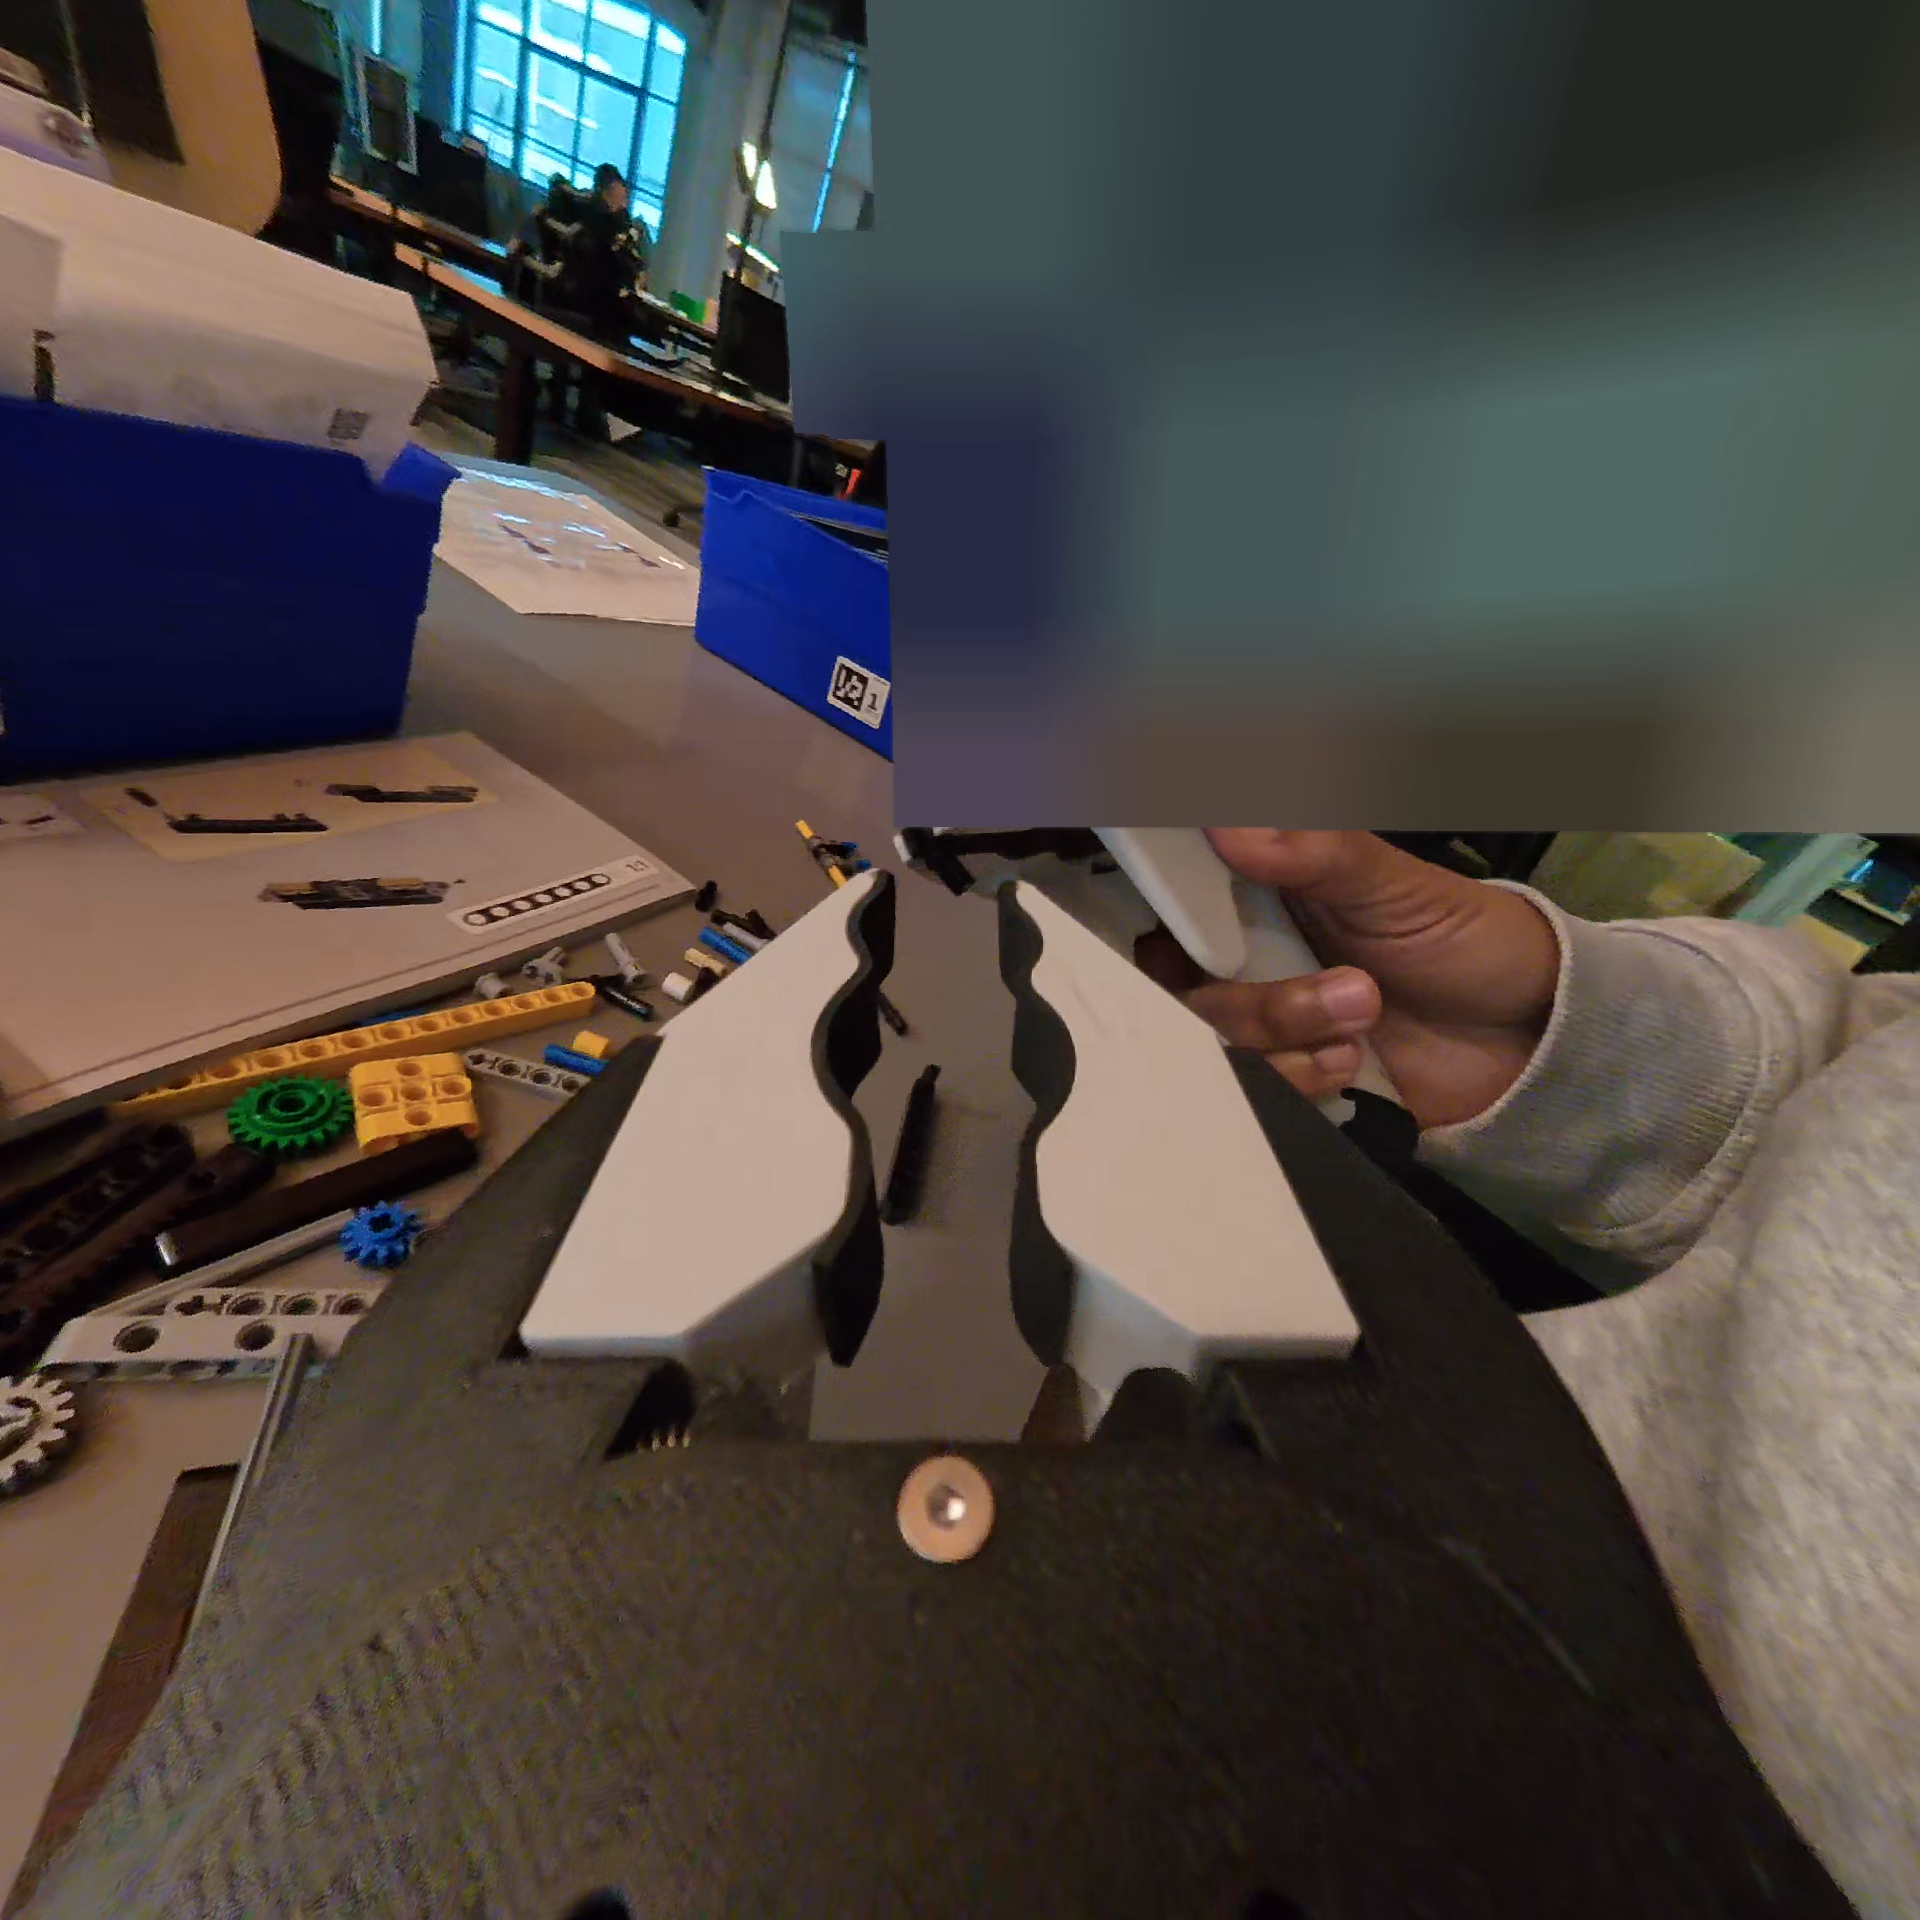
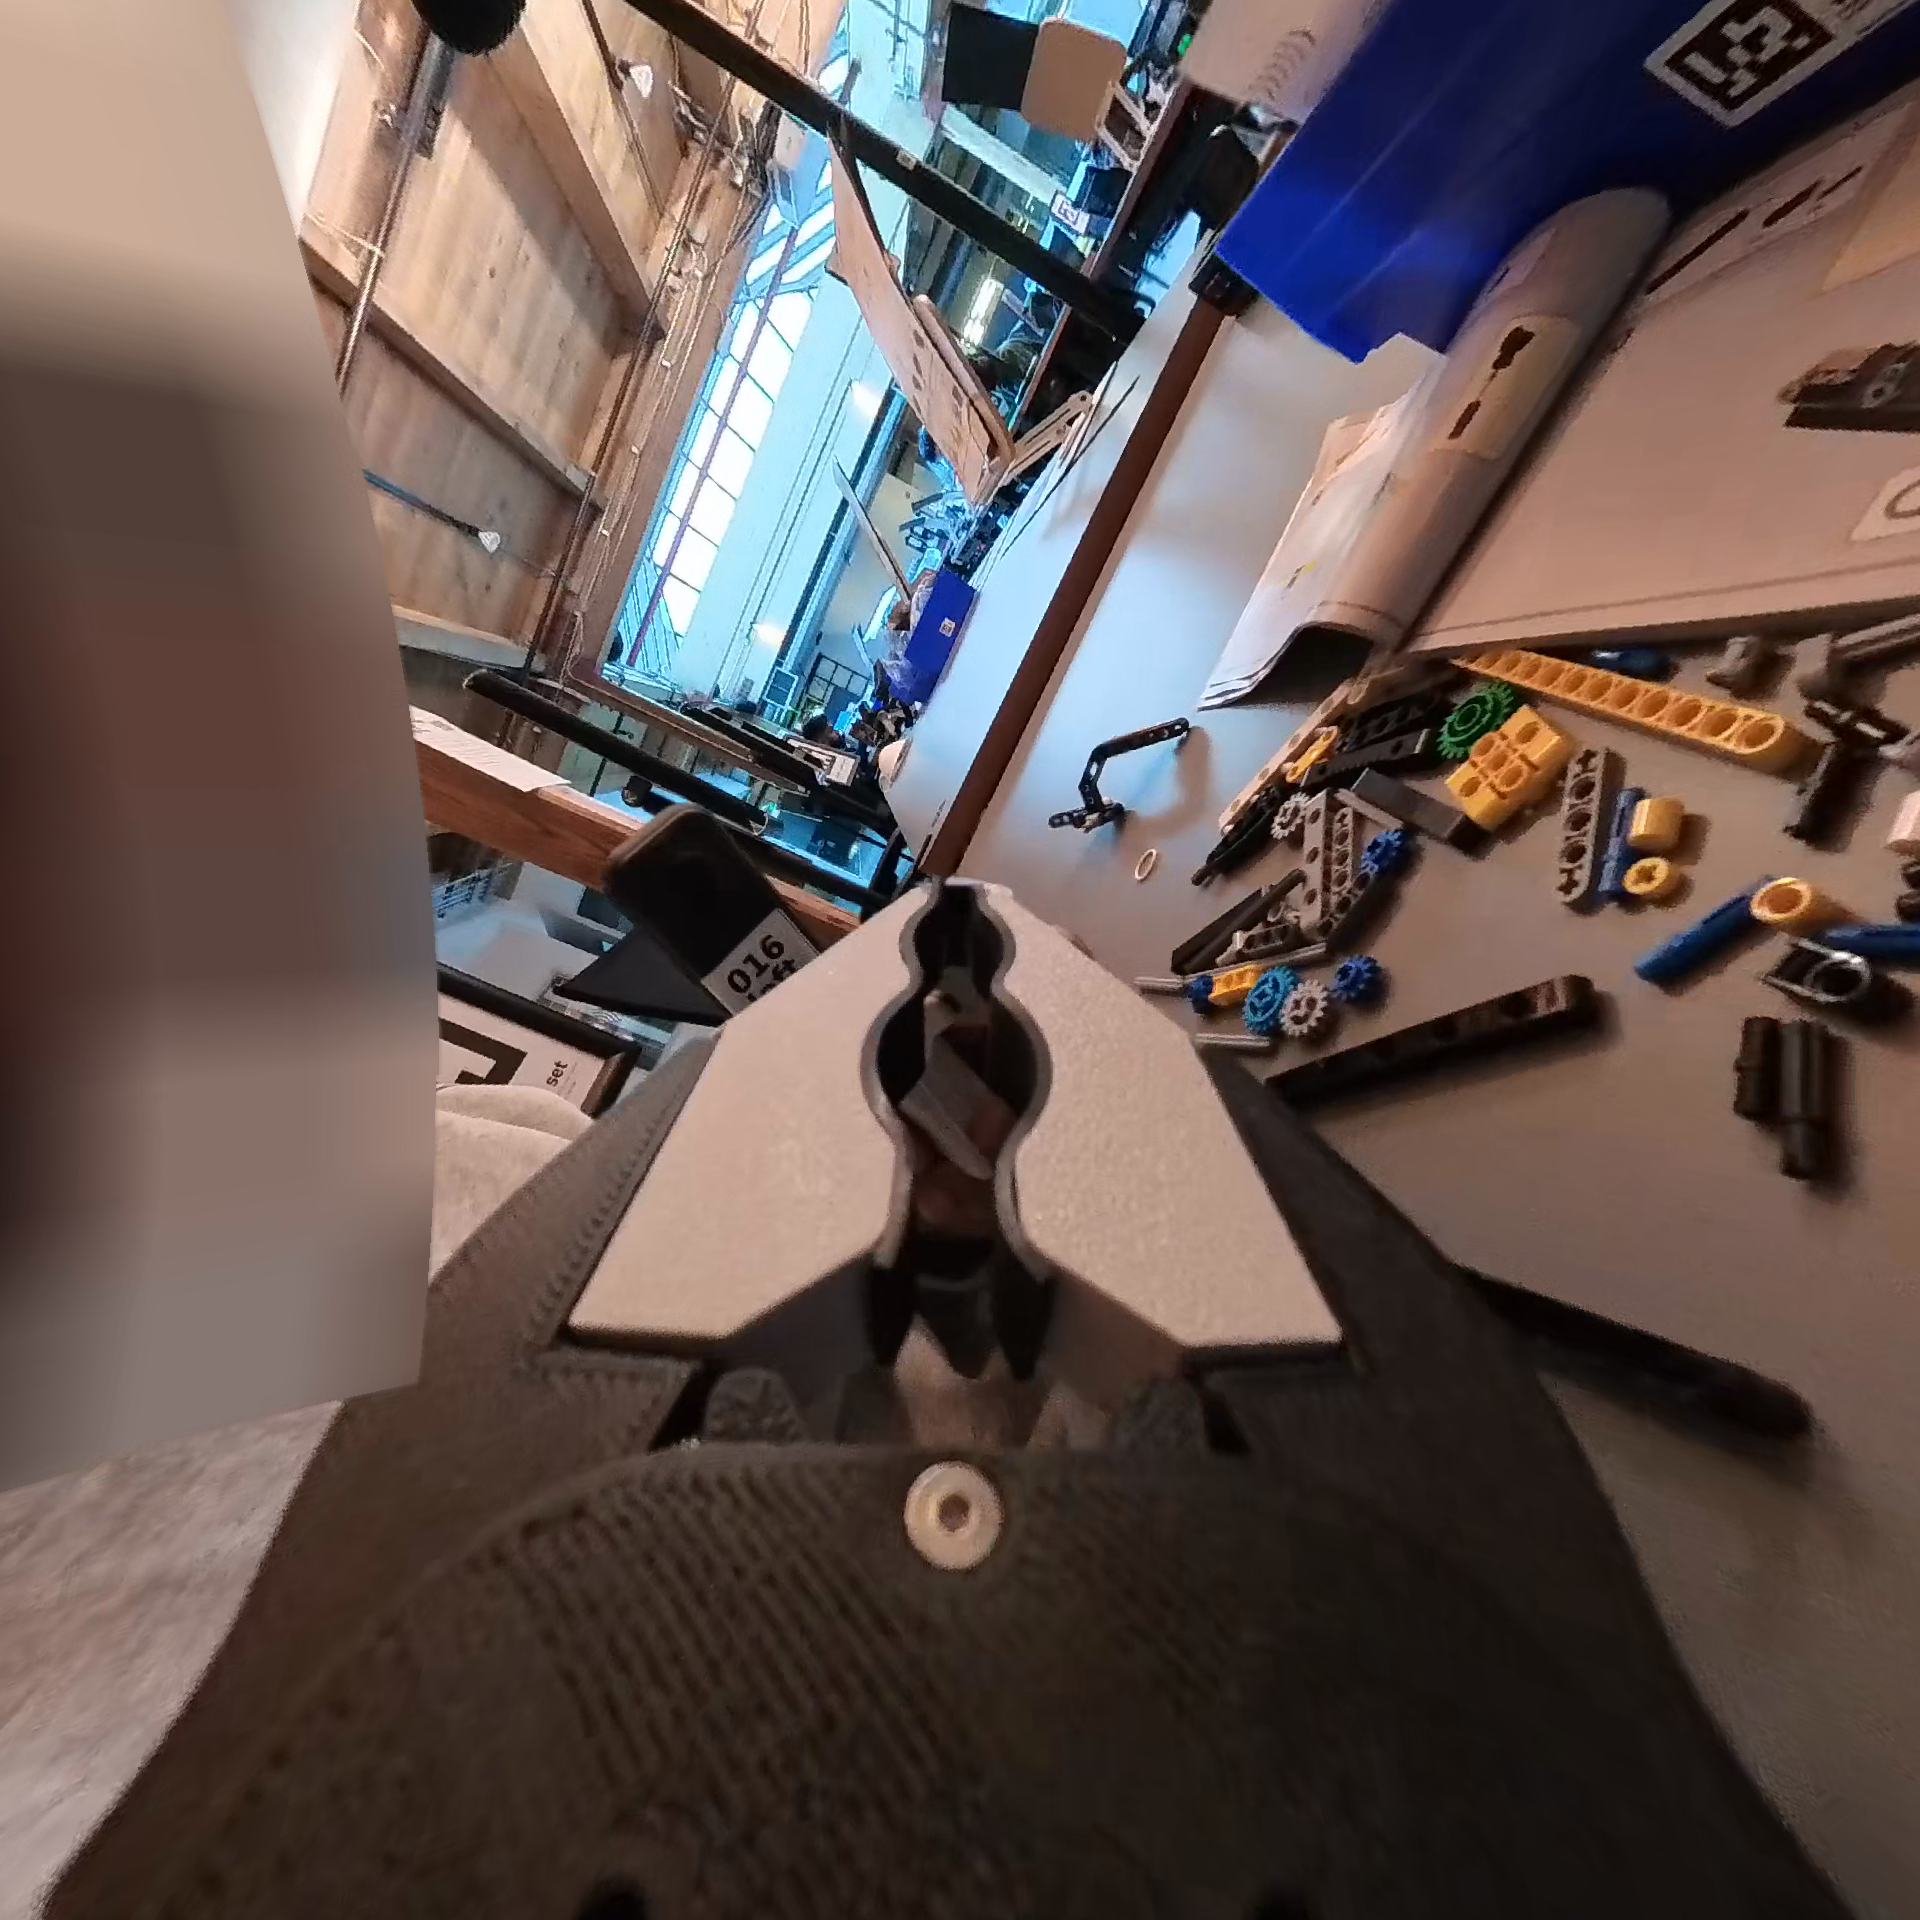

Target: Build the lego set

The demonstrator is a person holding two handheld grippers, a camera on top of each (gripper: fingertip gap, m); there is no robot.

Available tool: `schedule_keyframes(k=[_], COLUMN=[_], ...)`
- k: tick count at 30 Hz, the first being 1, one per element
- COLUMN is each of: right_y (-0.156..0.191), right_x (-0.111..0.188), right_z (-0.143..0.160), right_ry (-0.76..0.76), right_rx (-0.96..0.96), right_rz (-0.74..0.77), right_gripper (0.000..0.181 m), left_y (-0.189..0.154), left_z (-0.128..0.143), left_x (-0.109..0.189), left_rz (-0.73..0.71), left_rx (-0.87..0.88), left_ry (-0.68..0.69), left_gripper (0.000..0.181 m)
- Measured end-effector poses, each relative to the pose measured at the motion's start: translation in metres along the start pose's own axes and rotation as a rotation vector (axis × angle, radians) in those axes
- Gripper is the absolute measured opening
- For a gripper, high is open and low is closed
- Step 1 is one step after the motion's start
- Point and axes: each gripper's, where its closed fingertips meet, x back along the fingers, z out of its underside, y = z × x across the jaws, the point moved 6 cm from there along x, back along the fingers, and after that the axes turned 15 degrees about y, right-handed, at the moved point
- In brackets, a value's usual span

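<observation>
Left gripper (image 1: 940, 904) fingers parted, empty, above black pin (image 1: 912, 1143) on tabletop (image 1: 623, 675). Right gripper (image 2: 951, 914) fingers closed on small grey piece (image 2: 951, 1101). Pin judged light, stiff, slippery; best gripped mid-length.

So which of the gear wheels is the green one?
The green gear is the big one lying flat right beside the yellow block, under the long yellow beam. The other gears nearby are blue or grey.

Lego parts (image 1: 343, 1101) before instruction booklet (image 1: 312, 883), bins (image 1: 197, 582) behind it
</observation>
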Motion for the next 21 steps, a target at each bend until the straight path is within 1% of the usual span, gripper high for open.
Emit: schedule_keyframes(k=[3, 6, 13, 21], right_y=[0.002, 0.002, 0.001, -0.002], right_x=[-0.001, 0.003, 0.013, 0.019], right_z=[0.004, 0.004, 0.006, 0.009], right_ry=[-0.005, -0.014, 0.029, 0.111], right_rx=[-0.01, -0.012, -0.001, 0.002], right_rz=[-0.015, -0.014, -0.003, 0.02], right_gripper=[0.002, 0.001, 0.001, 0.001], left_y=[-0.001, -0.004, -0.005, -0.007], left_z=[0.0, -0.001, 0.0, 0.005], left_x=[0.001, 0.002, 0.001, -0.002], left_rz=[-0.025, -0.015, -0.002, 0.043], left_rx=[-0.015, -0.029, -0.035, -0.046], left_ry=[-0.007, -0.008, -0.013, 0.019], left_gripper=[0.014, 0.004, 0.002, 0.001])
